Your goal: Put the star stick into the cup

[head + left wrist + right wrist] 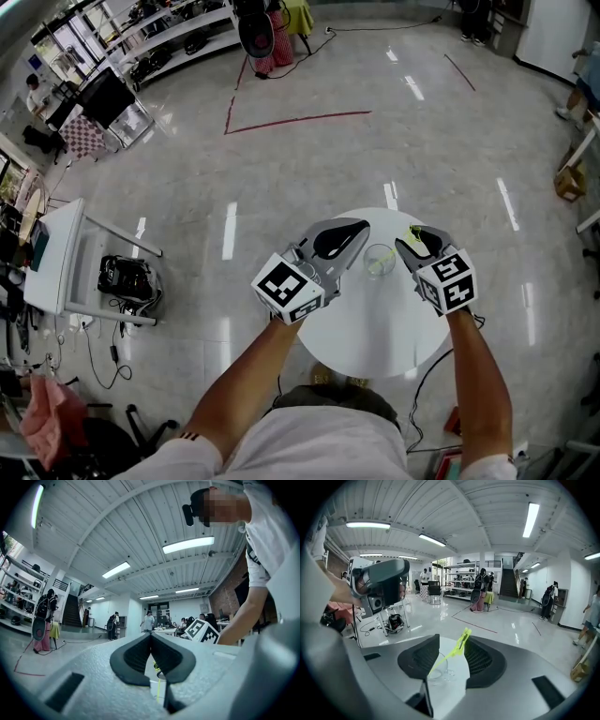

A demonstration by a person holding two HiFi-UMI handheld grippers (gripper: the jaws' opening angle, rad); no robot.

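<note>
1. L gripper (151,638): jaws shut, empty; cup (380,260) just right of its tips.
2. Star stick (457,649): lower end in cup, star end up betw. R jaws.
3. R gripper (452,640): jaws partly apart, not clamping stick.

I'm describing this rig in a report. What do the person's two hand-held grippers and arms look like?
The left hand-held gripper and the right hand-held gripper look alike. Each has a grey textured body, two black ribbed jaw pads and a white cube printed with black square markers (left cube, right cube). The person wears a white short-sleeved shirt, and the forearms are bare.
</note>
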